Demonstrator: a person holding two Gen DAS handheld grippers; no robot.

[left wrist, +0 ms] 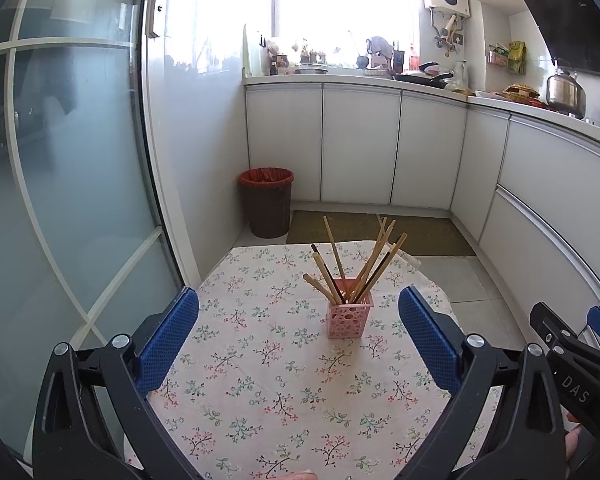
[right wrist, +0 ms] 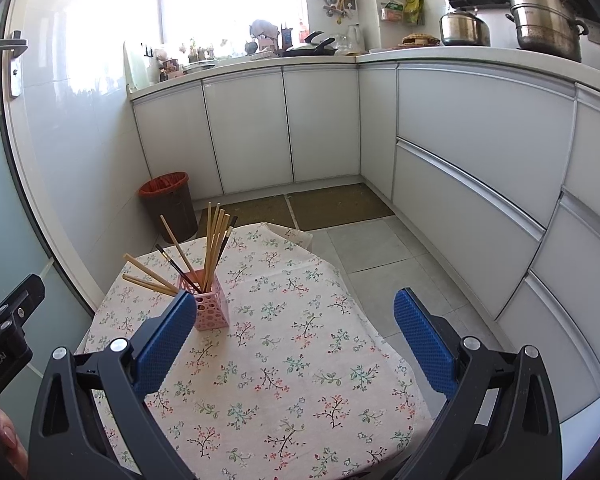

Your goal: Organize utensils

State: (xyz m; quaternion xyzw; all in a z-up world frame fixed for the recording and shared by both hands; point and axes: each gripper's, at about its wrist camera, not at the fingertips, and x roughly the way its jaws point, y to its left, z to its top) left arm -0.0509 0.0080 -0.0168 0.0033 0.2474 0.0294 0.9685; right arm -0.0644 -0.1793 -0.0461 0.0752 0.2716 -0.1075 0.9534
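Note:
A pink perforated holder (left wrist: 349, 317) (right wrist: 212, 307) stands upright on the flower-print tablecloth (left wrist: 260, 380) (right wrist: 284, 352). Several wooden chopsticks (left wrist: 374, 256) (right wrist: 214, 236) and a few dark ones stick out of it, fanned left and right. My left gripper (left wrist: 298, 336) is open, its blue pads wide apart, short of the holder with nothing between them. My right gripper (right wrist: 294, 338) is open too and holds nothing; the holder sits just past its left pad (right wrist: 166, 342). No loose utensils show on the cloth.
A brown bin with a red liner (left wrist: 266, 201) (right wrist: 168, 204) stands on the floor beyond the table. White cabinets (left wrist: 360, 140) (right wrist: 460, 152) run along the back and right, with pots on the counter. A frosted glass door (left wrist: 72, 168) is at the left.

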